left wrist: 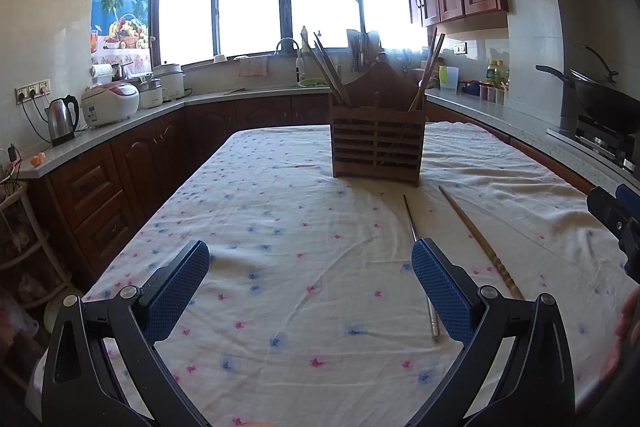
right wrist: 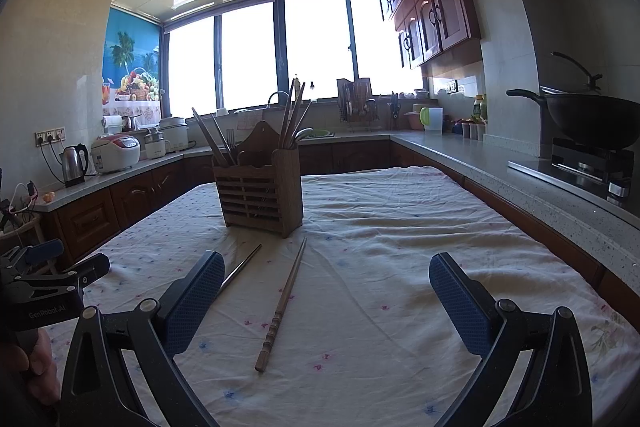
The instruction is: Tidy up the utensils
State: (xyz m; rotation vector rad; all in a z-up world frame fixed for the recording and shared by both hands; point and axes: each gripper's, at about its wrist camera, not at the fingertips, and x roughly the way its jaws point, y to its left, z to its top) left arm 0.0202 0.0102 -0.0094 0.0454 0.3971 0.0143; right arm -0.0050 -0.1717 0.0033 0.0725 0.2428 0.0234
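A slatted wooden utensil holder stands upright on the flowered tablecloth, with several chopsticks and utensils sticking out of it. In front of it lie a metal chopstick and a wooden chopstick with a carved handle. My left gripper is open above the cloth, its right finger over the metal chopstick. Wide open too, my right gripper hovers with the wooden chopstick lying between its fingers and the metal one passing under its left finger.
Kitchen counters with brown cabinets ring the table. A kettle and rice cooker stand on the left, a wok on a stove on the right, a sink under the window. A hand holds the left gripper.
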